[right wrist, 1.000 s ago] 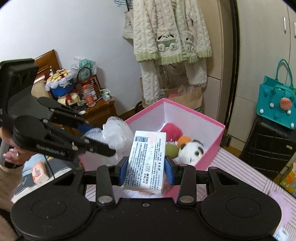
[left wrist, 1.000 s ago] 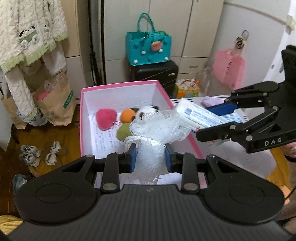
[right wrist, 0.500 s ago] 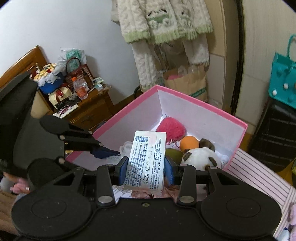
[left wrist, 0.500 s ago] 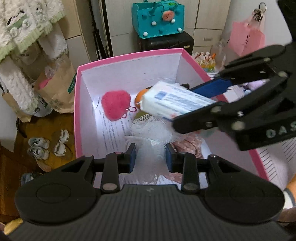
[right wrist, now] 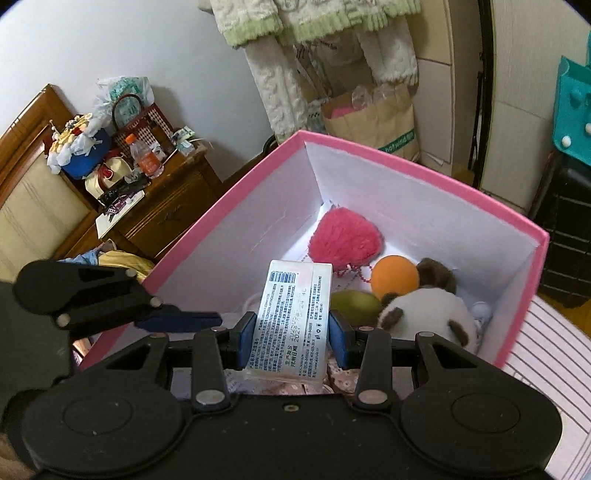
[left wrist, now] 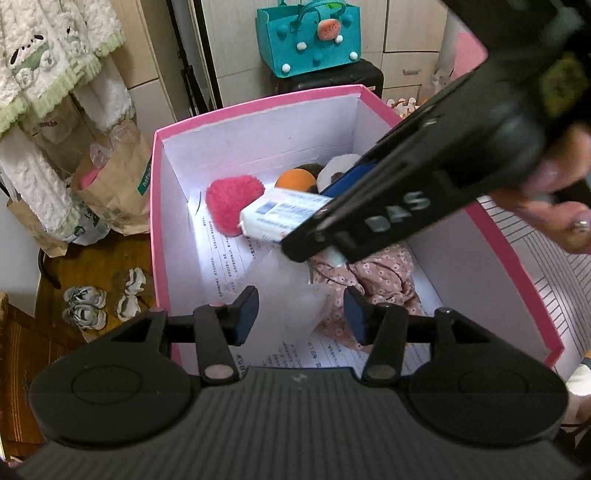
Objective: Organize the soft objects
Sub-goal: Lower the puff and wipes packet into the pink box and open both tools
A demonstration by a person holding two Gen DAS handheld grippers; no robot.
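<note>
Step in hand: dropping soft items into the pink box [left wrist: 162, 206]. Left gripper [left wrist: 300, 316] hangs over the near end of the box, jaws opening, pads clear of the white mesh puff [left wrist: 284, 291], which sits blurred between and below them, over the printed paper lining the box floor. Right gripper [right wrist: 291, 334] is clamped on the tissue pack [right wrist: 295, 314], held above the middle of the box, not yet let go.

Already in the box: pink fluffy heart [right wrist: 345, 238] at the far corner, orange ball [right wrist: 393, 277] and green ball [right wrist: 354, 302] beside it, panda plush [right wrist: 428, 314] against the right wall, floral cloth [left wrist: 376, 273] at the near end.

Next move, my guess: lower the pack into the free patch near the heart, open the right gripper, lift both clear without snagging the puff.

Room: the box rests on a striped surface [right wrist: 546, 354]; wooden cabinet [right wrist: 162, 206] left of the box, paper bag [right wrist: 373, 118] and hanging fleece clothes [right wrist: 295, 22] behind it, teal bag [left wrist: 310, 37] on a black suitcase.
</note>
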